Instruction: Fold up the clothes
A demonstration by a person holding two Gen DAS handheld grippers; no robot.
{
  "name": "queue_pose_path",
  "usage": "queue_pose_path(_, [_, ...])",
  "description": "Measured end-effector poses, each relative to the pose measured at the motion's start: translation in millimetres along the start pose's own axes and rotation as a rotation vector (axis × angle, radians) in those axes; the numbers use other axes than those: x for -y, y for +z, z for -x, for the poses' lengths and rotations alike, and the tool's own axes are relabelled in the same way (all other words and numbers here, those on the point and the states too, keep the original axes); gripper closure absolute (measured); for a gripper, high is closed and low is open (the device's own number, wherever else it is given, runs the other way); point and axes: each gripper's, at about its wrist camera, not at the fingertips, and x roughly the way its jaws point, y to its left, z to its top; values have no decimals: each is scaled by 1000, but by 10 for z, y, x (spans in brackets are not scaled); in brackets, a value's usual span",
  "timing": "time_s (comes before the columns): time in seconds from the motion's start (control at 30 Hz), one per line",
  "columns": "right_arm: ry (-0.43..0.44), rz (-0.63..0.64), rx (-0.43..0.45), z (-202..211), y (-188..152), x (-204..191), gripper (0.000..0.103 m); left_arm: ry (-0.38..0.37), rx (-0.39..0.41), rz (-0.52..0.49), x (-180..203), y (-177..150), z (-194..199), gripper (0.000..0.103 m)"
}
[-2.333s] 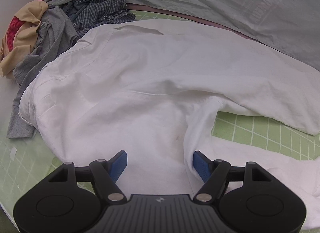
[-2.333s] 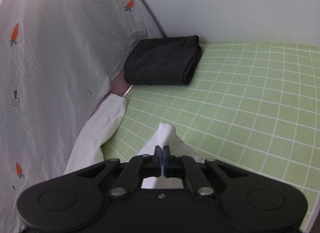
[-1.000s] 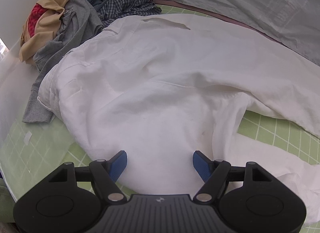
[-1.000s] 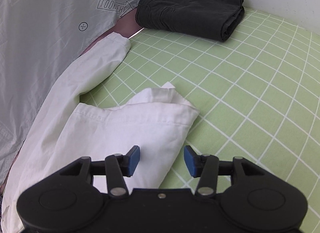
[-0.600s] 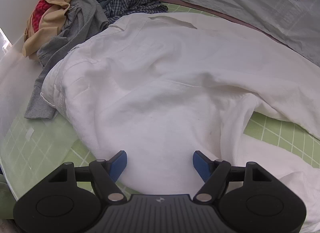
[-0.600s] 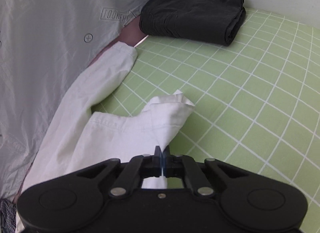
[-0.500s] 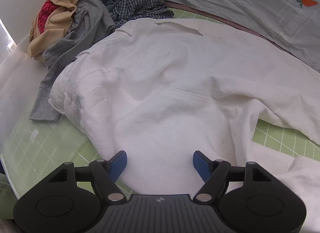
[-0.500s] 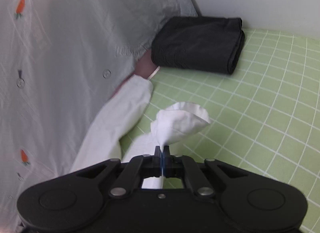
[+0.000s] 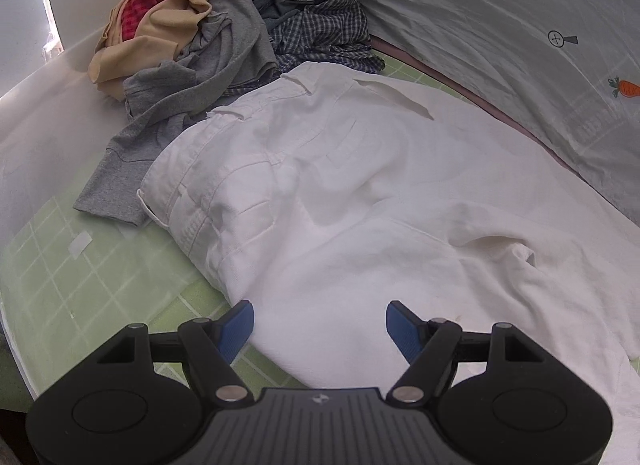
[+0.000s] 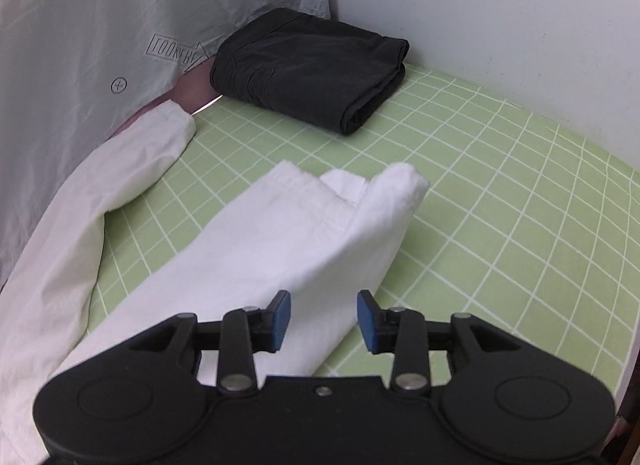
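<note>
White trousers (image 9: 360,193) sprawl under both tongs, left (image 9: 320,325) and right (image 10: 323,321), each spread wide, holding nothing; grey sheet (image 10: 80,25) print is illegible.

Bare green gridded mat (image 10: 500,225) lies right of the white trouser leg (image 10: 280,241); the folded black garment (image 10: 308,65) (far corner) and grey carrot-print sheet (image 10: 80,45) bound it.
</note>
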Motion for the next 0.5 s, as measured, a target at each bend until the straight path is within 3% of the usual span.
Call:
queue_pose_path(0.17, [56,-102,-85,-46,-347,24,50,76,23,37,-224,21,109,26])
queue_pose_path(0.23, [63,-120,-108,-80,-436,5,50,67,22,66,-353,23,98,21])
queue_pose_path(0.5, [154,-298,-74,-254,-389,104,34,-4,-32,207,-526,27,-291,21])
